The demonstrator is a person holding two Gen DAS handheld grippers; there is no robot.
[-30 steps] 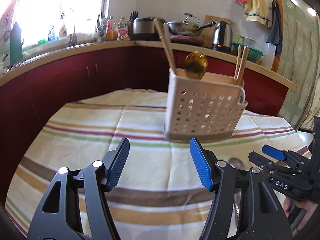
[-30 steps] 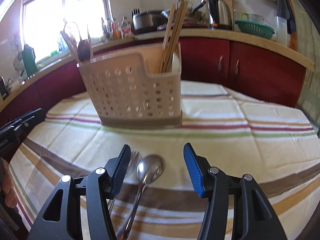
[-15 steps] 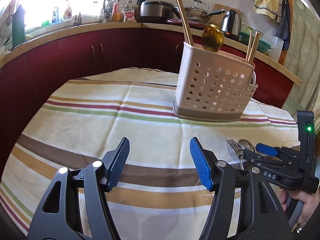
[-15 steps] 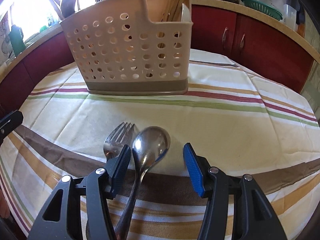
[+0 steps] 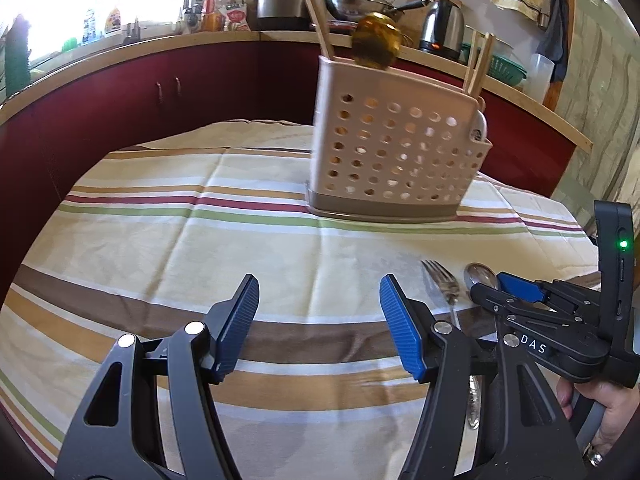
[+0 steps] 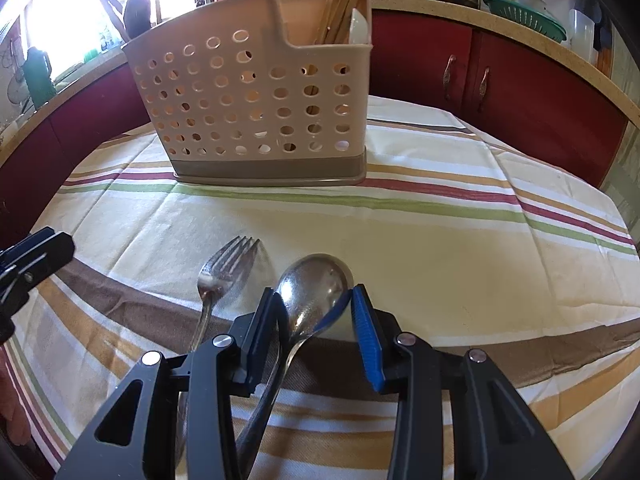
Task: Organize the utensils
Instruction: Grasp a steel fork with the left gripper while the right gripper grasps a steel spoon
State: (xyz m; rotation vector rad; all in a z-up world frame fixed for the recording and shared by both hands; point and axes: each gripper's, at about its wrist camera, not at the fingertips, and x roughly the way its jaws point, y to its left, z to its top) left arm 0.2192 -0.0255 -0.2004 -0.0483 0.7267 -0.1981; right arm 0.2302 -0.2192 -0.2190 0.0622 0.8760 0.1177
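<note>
A steel spoon (image 6: 314, 288) and a steel fork (image 6: 228, 268) lie side by side on the striped cloth. My right gripper (image 6: 314, 320) is low over the spoon, its blue pads narrowed around the bowl and neck; the jaws look close to the spoon's edges, still with a gap. The fork lies just left of it. A beige perforated utensil caddy (image 6: 256, 108) stands behind, holding chopsticks and a ladle. My left gripper (image 5: 316, 328) is open and empty over the cloth, left of the fork (image 5: 440, 280) and spoon (image 5: 480, 274).
The round table (image 5: 160, 240) has a striped cloth that drops off at its edges. Red cabinets and a counter with pots, a kettle and bottles run behind. The right gripper's body (image 5: 560, 328) sits close to the left gripper's right side.
My right gripper has come down and forward over the spoon and its jaws have narrowed around it. The left gripper has drifted closer to the table and stayed open.
</note>
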